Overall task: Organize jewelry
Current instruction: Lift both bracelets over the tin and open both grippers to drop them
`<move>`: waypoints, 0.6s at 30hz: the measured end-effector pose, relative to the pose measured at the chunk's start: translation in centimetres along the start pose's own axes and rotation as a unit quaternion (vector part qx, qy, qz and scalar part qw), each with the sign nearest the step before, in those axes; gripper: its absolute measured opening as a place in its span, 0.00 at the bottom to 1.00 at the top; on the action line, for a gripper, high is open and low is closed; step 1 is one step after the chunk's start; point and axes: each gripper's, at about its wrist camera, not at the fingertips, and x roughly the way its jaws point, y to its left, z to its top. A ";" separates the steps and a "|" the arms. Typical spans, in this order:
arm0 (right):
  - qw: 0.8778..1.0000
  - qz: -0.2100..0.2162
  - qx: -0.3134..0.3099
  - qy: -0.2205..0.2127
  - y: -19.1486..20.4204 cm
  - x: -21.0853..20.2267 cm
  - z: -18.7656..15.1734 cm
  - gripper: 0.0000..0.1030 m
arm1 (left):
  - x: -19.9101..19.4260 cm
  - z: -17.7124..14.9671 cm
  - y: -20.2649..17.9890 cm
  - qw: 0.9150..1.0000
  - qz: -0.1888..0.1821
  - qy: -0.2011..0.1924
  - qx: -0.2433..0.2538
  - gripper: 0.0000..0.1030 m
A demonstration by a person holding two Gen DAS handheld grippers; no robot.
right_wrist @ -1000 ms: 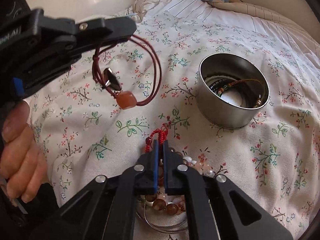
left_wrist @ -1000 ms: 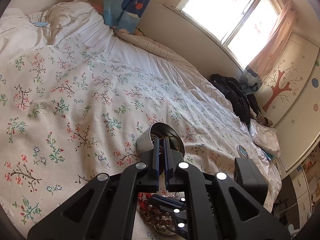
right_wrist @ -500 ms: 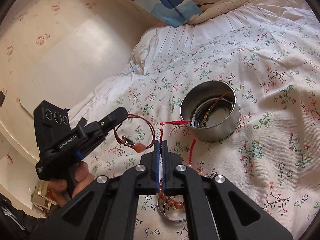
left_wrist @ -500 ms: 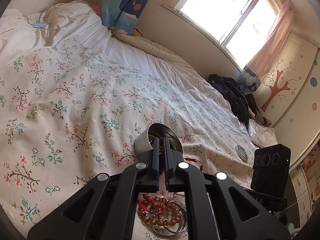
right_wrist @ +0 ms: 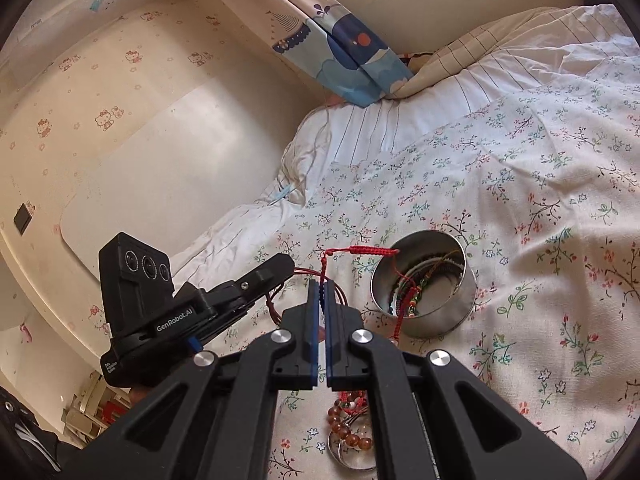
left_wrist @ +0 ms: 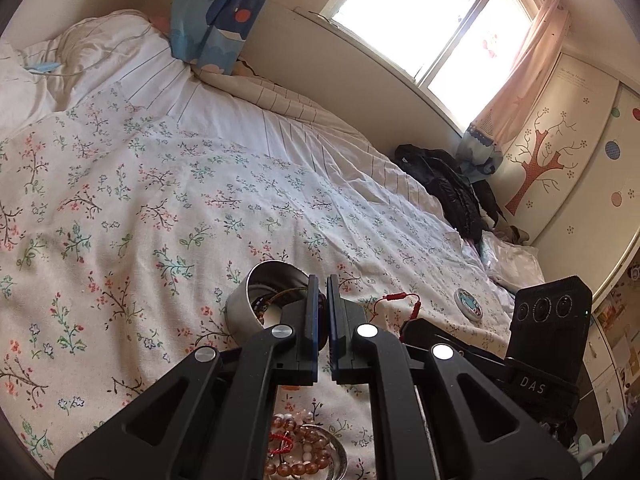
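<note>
- On the floral bedspread [right_wrist: 520, 168], the round metal tin [right_wrist: 466, 300] stands upright with bracelets inside.
- Red braided cord bracelet [right_wrist: 370, 251]: 1 end pinched in the closed right gripper [right_wrist: 321, 286], the rest draped over the tin rim.
- Dark red cord bracelet [right_wrist: 304, 271]: clamped in the closed left gripper [right_wrist: 286, 261], just left of the tin.
- Beaded bracelets [right_wrist: 346, 432]: heaped below the tin.
</note>
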 end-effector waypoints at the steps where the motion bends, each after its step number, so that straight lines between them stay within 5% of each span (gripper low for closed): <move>1: 1.000 -0.001 0.001 -0.001 -0.2 0.0 0.2 0.03 | 0.2 0.1 -0.3 1.000 -0.001 0.000 0.003 0.04; 18: 1.000 -0.010 0.004 -0.019 -1.6 1.1 2.4 0.03 | 3.6 1.3 -2.2 1.000 -0.003 0.009 0.024 0.04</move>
